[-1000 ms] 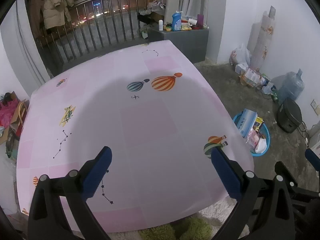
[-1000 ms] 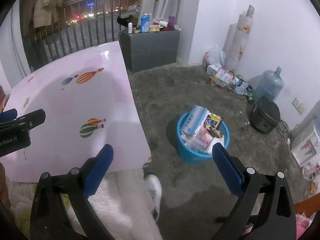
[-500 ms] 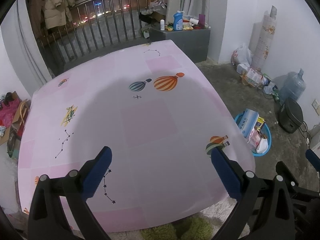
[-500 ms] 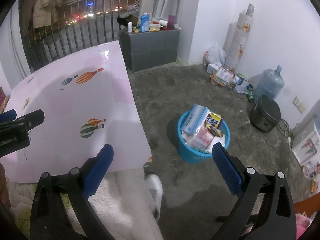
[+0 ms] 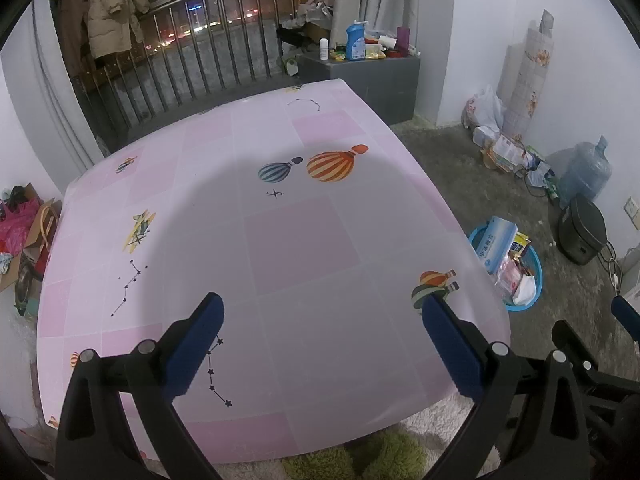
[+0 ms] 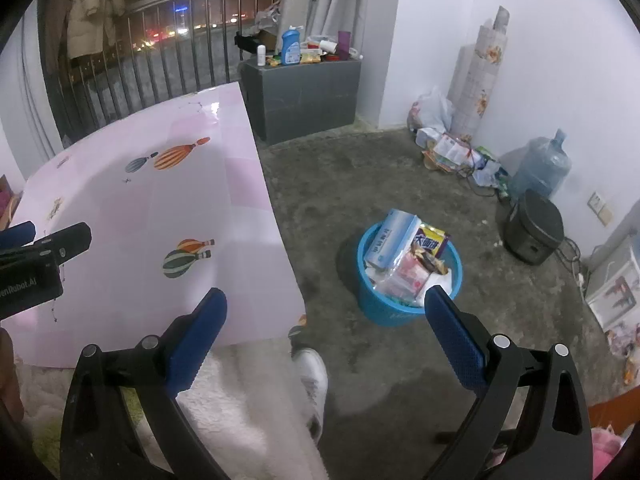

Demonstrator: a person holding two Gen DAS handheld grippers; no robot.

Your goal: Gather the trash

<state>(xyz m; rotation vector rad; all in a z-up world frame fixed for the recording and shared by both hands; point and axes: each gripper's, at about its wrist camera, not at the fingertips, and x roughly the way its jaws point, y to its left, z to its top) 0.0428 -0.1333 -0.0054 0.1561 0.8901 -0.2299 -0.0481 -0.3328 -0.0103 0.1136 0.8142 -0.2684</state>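
A blue plastic basin stands on the concrete floor right of the table, filled with wrappers, a light-blue tissue box and snack packets. It also shows in the left wrist view. My left gripper is open and empty above the near part of the pink table. My right gripper is open and empty, held above the floor between the table's corner and the basin. No trash shows on the table top.
A grey cabinet with bottles stands at the back. A water jug, a black cooker and bags with papers line the right wall. The person's white shoe and fluffy clothing are below.
The left wrist view has shifted slightly, with the table and basin sitting a little lower. Both grippers stay open and empty.
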